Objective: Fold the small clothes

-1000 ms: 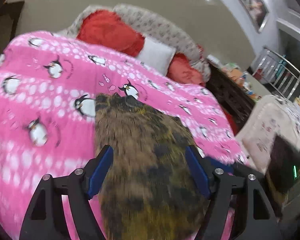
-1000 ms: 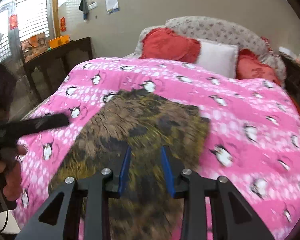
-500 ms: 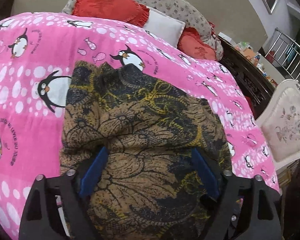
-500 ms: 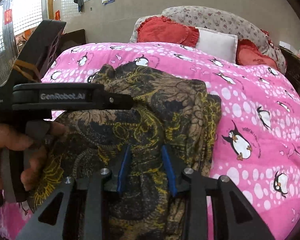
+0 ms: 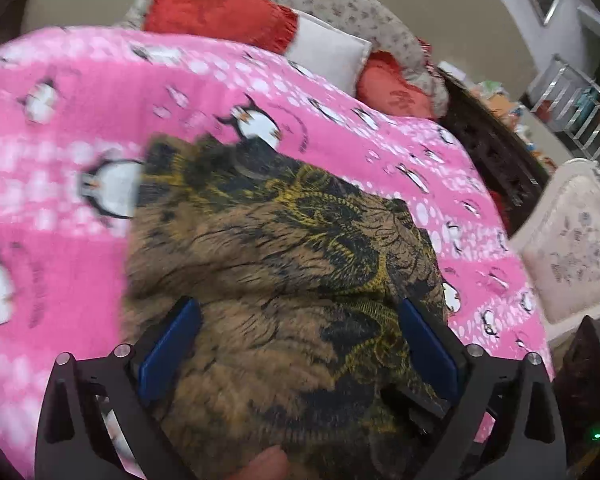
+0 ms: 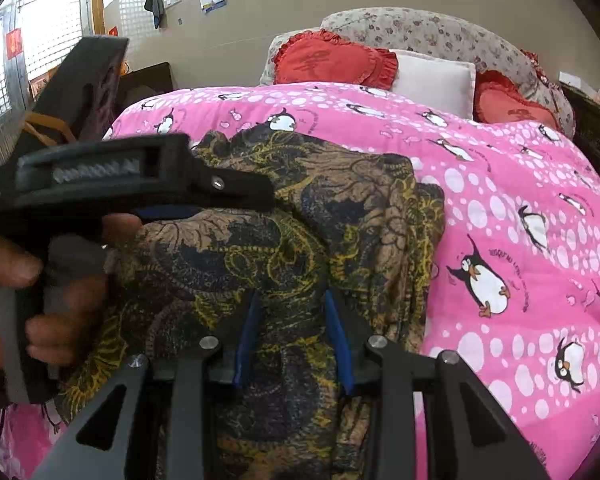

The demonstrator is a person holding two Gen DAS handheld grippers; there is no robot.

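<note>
The garment is being laid near the bed's foot, best smoothed flat, left claw opening above it, right claw clamped on cloth.

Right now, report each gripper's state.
Left gripper: jaws opening wide over the patterned garment, gripping nothing.
Right gripper: closed on a fold of the garment.

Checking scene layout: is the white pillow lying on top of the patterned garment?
No. The white pillow sits at the bed's head between red cushions, apart from the garment.
</note>
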